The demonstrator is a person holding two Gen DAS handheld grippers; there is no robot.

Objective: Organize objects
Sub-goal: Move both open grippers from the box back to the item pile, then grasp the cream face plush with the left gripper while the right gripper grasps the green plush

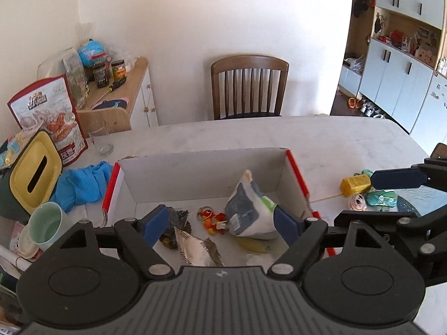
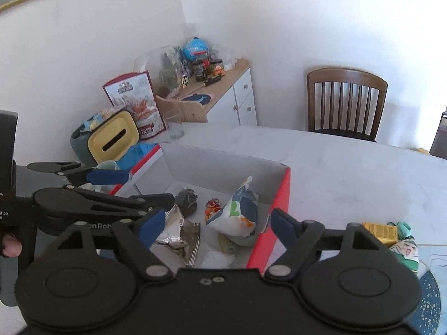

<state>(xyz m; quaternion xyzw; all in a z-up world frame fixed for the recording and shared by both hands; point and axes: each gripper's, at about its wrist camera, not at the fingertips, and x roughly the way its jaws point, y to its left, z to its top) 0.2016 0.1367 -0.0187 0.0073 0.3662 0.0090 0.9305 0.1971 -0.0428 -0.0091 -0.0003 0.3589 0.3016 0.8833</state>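
The left gripper (image 1: 220,224) hung above the near end of the open cardboard box (image 1: 201,167), its blue-padded fingers (image 1: 155,224) spread wide with nothing between them. The right gripper (image 2: 216,226) hung beside it over the same box, jaws likewise wide apart and holding nothing; in the left wrist view it showed only at the right edge.

The box, white inside with red outer walls, sat near the middle of the pale marble table (image 1: 279,136). Inside it a white, grey and green snack pouch (image 1: 248,209) leaned toward the right wall, partly covering a yellow object (image 1: 254,245) on the floor of the box. Just left of the pouch lay an orange keychain toy (image 1: 212,219), and further left a dark packet (image 1: 178,223) and a crumpled silver foil wrapper (image 1: 198,251).

Outside the box, toward the table's right edge, lay a yellow carton (image 1: 354,185), a pink round item (image 1: 357,203) and a green patterned pouch (image 1: 381,197), close together. By the left edge stood a yellow-topped tissue box (image 1: 33,173), a blue cloth (image 1: 81,184), a mint cup (image 1: 47,226), a drinking glass (image 1: 99,139) and an upright red-and-white bag (image 1: 47,114). A wooden chair (image 1: 249,86) stood at the far edge.
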